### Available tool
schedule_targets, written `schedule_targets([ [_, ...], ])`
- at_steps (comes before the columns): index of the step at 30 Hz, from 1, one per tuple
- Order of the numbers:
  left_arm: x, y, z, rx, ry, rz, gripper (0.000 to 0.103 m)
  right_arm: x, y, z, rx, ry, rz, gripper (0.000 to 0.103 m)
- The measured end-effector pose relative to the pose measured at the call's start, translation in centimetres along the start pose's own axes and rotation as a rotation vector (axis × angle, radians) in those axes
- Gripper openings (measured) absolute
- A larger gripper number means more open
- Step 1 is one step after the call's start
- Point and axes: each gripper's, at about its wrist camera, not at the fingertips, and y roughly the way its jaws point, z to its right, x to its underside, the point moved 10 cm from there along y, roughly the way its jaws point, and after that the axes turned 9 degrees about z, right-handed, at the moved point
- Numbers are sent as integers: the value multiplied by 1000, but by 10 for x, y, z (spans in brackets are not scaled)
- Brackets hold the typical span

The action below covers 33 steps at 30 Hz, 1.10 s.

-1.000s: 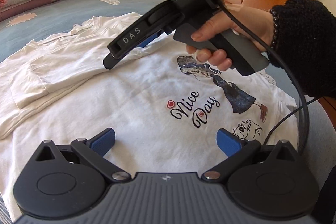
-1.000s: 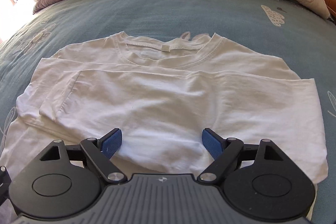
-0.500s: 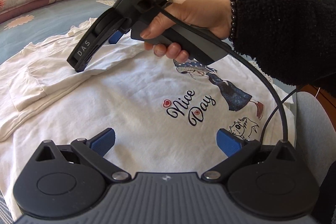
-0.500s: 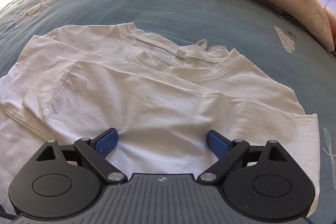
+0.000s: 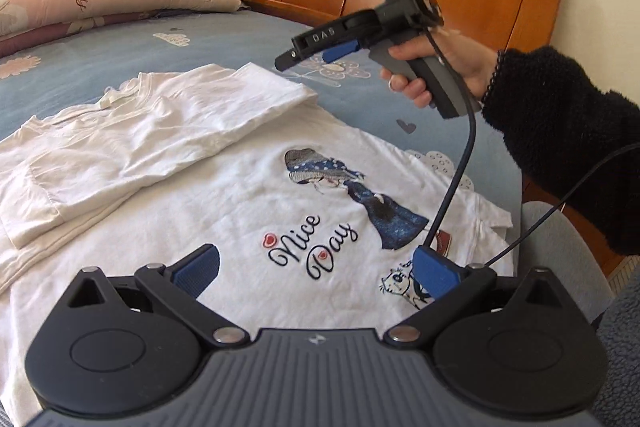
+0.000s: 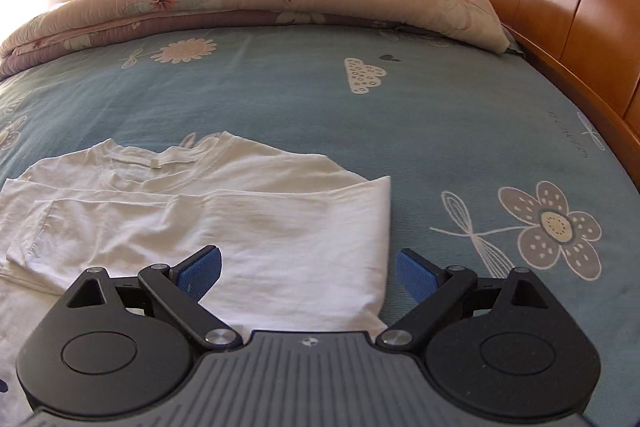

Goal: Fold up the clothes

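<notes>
We find the shirt (image 5: pixel 248 187) flat on the bed (image 6: pixel 360 107), one side folded across the collar end at 10 o'clock in the left view, the printed part bare. The left gripper (image 5: pixel 316 273) hovers over the print, jaws wide, holding nothing. The right gripper (image 6: pixel 308 269) hangs above the fold's edge, jaws wide, empty. Risks, in our judgement: a pinch may catch one layer only and drag the fold askew; the cable (image 5: pixel 460 163) may snag cloth.

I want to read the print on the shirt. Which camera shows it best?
The left wrist view: the print faces up on the shirt, reading "Nice Day". The right wrist view shows only plain folded white cloth.
</notes>
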Motion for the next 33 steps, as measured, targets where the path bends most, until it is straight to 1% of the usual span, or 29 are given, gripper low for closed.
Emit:
schedule_targets([
  [2, -6, 13, -19, -66, -26, -17, 102, 10, -1, 22, 21, 36, 38, 97],
  [5, -15, 32, -48, -164, -64, -42, 102, 28, 10, 42, 35, 74, 73, 96],
  [8, -23, 51, -77, -263, -102, -67, 102, 46, 23, 45, 6, 79, 77, 96],
  [10, -28, 62, -96, -329, -128, -84, 102, 58, 29, 43, -11, 56, 76, 96],
  [12, -34, 73, -114, -394, -153, -100, 102, 66, 27, 42, -13, 25, 113, 97],
  [15, -42, 89, -142, -493, -192, -126, 102, 64, 20, 42, -33, 0, 112, 97],
  [17, -48, 99, -156, -546, -216, -142, 102, 54, 9, 43, -72, -3, 150, 96],
  [19, -60, 102, -145, -512, -231, -158, 102, 42, -9, 41, -145, -44, 212, 96],
  [20, -68, 105, -139, -491, -232, -158, 102, 39, -16, 41, -154, -87, 235, 93],
  [21, -80, 110, -129, -458, -216, -137, 102, 37, -21, 41, -147, -142, 254, 91],
  [22, -93, 115, -119, -426, -200, -120, 102, 40, -21, 43, -136, -187, 254, 90],
  [23, -104, 124, -109, -394, -190, -116, 102, 44, -19, 44, -127, -226, 243, 87],
  [24, -114, 137, -99, -354, -188, -119, 102, 47, -17, 46, -118, -264, 232, 83],
  [25, -123, 151, -89, -311, -192, -125, 102, 52, -14, 48, -113, -286, 216, 81],
  [26, -129, 165, -81, -269, -207, -138, 102, 56, -10, 49, -109, -297, 197, 78],
  [27, -133, 180, -74, -231, -223, -160, 102, 61, -4, 49, -106, -312, 180, 72],
  [28, -137, 195, -67, -193, -240, -181, 102, 62, -1, 47, -108, -319, 179, 70],
  [30, -145, 223, -53, -122, -281, -222, 102, 62, 3, 44, -118, -322, 189, 68],
  [33, -153, 255, -37, -59, -412, -253, 102, 64, 4, 40, -125, -367, 178, 68],
])
